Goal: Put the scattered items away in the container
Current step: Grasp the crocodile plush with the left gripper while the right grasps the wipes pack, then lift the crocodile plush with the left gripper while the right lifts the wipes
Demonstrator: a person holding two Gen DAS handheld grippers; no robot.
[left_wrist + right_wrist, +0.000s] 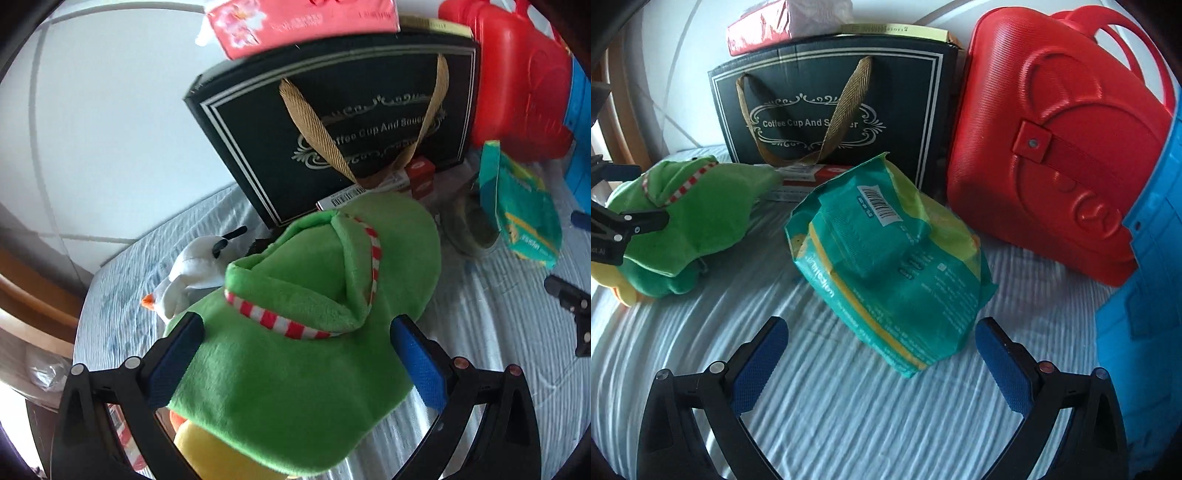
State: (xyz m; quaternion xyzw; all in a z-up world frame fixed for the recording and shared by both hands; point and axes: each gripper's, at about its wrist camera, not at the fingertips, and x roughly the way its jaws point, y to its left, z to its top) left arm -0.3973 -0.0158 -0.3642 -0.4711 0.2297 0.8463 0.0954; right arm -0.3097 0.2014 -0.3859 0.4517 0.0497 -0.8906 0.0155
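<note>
While my left tool [295, 354] straddles the green plush toy [306, 321], its two blue pads [177, 358] sit on either side of the toy's body; the left pad seems to touch the fabric and the right one stands just beside it, so I cannot tell whether the toy is truly gripped. The toy has a red-and-white striped trim, and a yellow part [207, 454] shows beneath it near the base of the tool. It lies on the striped bed cover [480, 314], with a white plush [195, 273] just behind it to the left.

My right tool [882, 354] is wide open and holds nothing. The teal packet [890, 258] lies on the bed cover just ahead of it, its near end reaching in between the two fingers without touching either pad. From this side the green plush toy [690, 218] is off to the left, with the left tool [628, 225] against it.

Behind everything stands a black gift box [831, 110] with a gold ribbon handle, a red-and-white carton [812, 175] at its foot. A red case [1052, 155] leans to the right of the box, touching a blue container [1145, 314] at the far right.
</note>
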